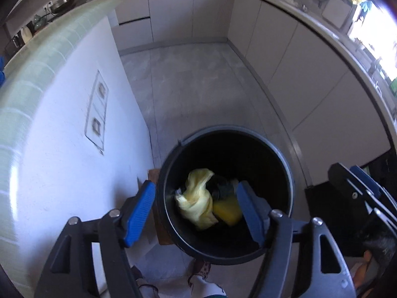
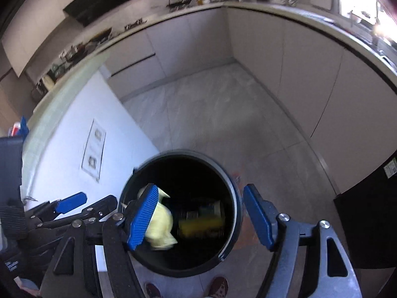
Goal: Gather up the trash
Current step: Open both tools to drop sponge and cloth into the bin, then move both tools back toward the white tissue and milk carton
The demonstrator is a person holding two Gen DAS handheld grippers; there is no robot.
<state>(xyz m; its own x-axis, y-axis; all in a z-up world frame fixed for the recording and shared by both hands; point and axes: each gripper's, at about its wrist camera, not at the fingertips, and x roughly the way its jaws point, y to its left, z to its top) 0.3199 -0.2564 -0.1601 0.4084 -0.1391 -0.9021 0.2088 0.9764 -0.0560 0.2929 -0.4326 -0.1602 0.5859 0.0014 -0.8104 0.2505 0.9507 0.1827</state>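
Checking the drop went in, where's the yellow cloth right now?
The yellow cloth lies inside the black bin on the floor, beside a yellow sponge, toward the bin's white-wall side in both wrist views.

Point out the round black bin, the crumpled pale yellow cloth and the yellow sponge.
Round black bin [image 1: 173, 159], left wrist view, rim.
Crumpled pale yellow cloth [image 1: 197, 198], left wrist view, middle folds.
Yellow sponge [image 1: 227, 213], left wrist view, top face.

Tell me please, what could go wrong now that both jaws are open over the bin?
1. The bin stands tight against the white wall panel; a low hand could knock it.
2. The yellow cloth lies near the bin's left wall, under the left gripper; reaching in might snag it.
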